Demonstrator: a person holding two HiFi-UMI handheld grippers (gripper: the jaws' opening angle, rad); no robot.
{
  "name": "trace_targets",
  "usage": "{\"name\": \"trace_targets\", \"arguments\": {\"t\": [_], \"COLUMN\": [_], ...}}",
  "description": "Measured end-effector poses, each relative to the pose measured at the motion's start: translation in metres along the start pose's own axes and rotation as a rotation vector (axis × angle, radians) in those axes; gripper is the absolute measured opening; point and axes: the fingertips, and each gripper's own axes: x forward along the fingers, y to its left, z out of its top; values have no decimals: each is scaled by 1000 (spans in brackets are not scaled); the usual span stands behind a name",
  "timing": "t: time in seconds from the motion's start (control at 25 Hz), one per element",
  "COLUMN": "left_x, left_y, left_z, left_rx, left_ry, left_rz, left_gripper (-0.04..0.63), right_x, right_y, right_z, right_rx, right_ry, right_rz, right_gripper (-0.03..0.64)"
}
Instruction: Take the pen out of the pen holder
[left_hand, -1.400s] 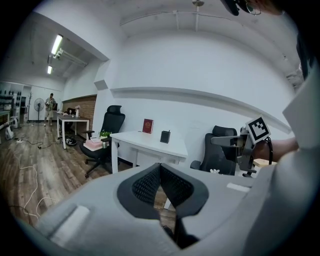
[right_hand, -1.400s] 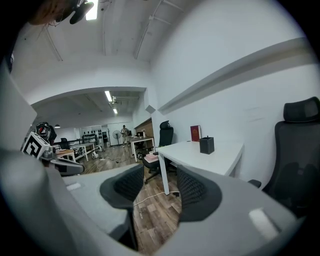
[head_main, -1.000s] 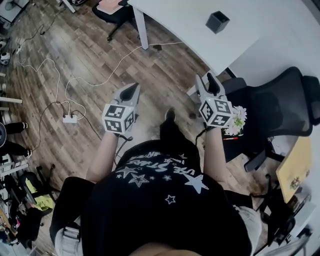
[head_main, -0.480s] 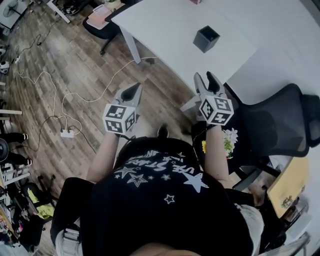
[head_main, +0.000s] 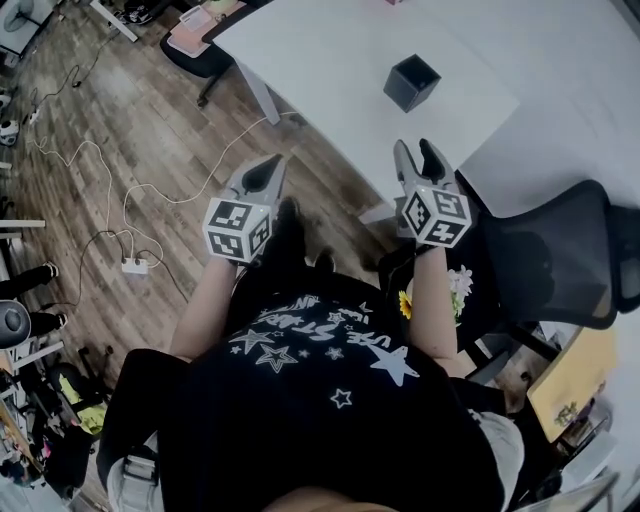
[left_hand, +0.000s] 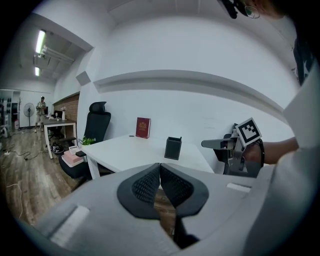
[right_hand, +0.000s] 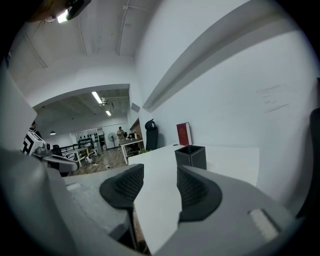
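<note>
Short of the table, left gripper sits closed — right gripper gapes empty (pen holder well ahead).

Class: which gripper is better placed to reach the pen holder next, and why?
Probably right. The right gripper is open, nearer the pen holder on the white table; the left gripper is shut, over the floor.

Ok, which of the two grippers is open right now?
The right gripper: its jaws stand apart, with the white table showing between them. The left gripper has its jaws pressed together on nothing.
</note>
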Motion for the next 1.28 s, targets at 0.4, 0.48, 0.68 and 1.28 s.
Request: {"name": "trace_targets", "arguments": {"t": [0.4,0.48,0.68,1.28], "left_x": [93,118,173,271], "left_y": [15,23,35,56], "left_z": [20,30,52,76], "left_rx": [27,36,91,105], "left_ry": [27,32,47,99], "left_rz": [-148,-175,-267,-444], "left_gripper": [11,11,11,11], "right_x": [46,62,88,137], "right_y": [-40,-51,-73,-99], "right_z": [12,16,20,21], "right_rx": [22,25,46,64], "right_ry": [5,8,24,99], "right_rz": [-111,-139,-221,-360], "right_gripper": [212,212,210,143]}}
